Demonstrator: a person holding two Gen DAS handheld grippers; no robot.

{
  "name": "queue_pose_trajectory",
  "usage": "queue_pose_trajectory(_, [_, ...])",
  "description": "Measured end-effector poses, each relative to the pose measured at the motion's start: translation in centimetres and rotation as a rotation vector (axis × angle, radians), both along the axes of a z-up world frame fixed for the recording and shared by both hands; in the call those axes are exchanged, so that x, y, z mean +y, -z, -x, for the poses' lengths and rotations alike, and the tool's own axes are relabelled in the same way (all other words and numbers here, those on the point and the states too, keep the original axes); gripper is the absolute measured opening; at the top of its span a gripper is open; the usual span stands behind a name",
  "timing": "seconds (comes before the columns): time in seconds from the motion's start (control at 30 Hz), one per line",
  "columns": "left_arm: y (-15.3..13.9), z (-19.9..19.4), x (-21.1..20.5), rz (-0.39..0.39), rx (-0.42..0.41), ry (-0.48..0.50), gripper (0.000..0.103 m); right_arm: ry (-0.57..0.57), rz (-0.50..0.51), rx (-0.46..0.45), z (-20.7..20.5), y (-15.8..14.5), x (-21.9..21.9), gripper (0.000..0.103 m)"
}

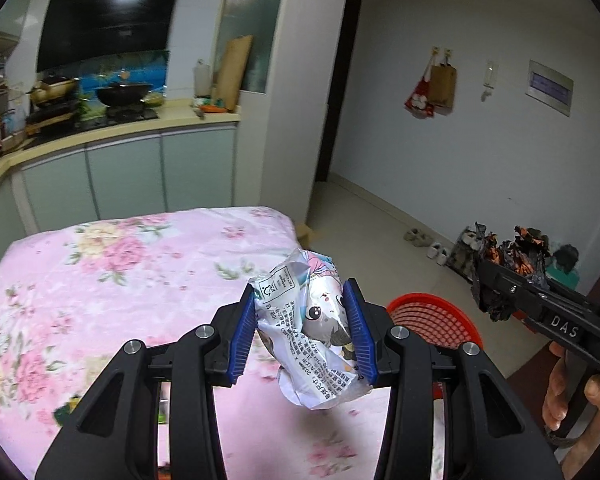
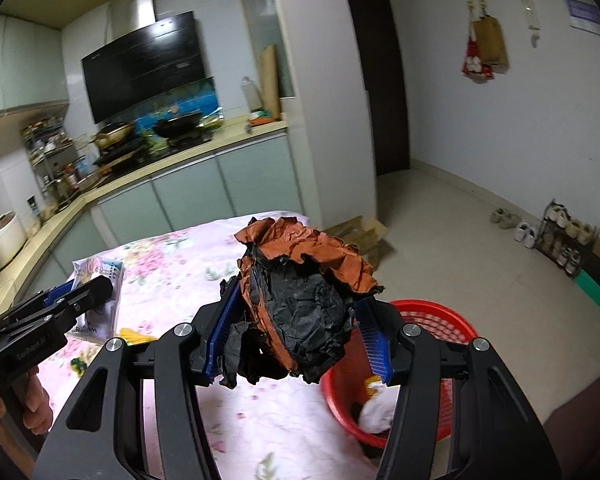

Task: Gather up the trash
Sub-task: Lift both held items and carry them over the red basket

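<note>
The left gripper has its ribbed blue fingers clenched on a crumpled white plastic wrapper printed with a cartoon face, glossy and creased, held in the air above the pink floral cloth surface. The right gripper squeezes a crumpled wad of black and orange paper, matte, rough and torn at its edges, between its own blue fingers; the wad hangs over the surface's near right edge. Just beside that edge, lower down, stands a round red plastic mesh basket, with white and yellow scraps lying inside it. The cloth is soft and wrinkled, its far corner rounded. Beyond it lies pale tiled floor, wide and bare towards a dark doorway, with a flattened cardboard box near the surface's far corner and a shoe rack along the right wall. Farther left, a beige kitchen counter carries a black wok under a black range hood.
</note>
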State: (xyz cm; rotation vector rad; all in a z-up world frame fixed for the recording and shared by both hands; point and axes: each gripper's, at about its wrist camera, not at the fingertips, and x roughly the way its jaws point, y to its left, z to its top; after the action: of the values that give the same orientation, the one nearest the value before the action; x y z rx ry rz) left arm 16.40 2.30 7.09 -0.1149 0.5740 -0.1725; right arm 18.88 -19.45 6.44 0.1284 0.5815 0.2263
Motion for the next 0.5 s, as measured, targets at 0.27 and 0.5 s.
queue_pose_trajectory(0.27, [1.2, -2.2, -5.4, 0.034, 0.043, 0.100, 0.041, 0.094, -0.004, 0.023, -0.5, 0.9, -3.7, 0.053])
queue_pose_trajectory(0.5, [2.8, -4.0, -9.0, 0.051, 0.092, 0.168, 0.041, 0.173, -0.007, 0.044, -0.6, 2.0, -7.2, 0.053])
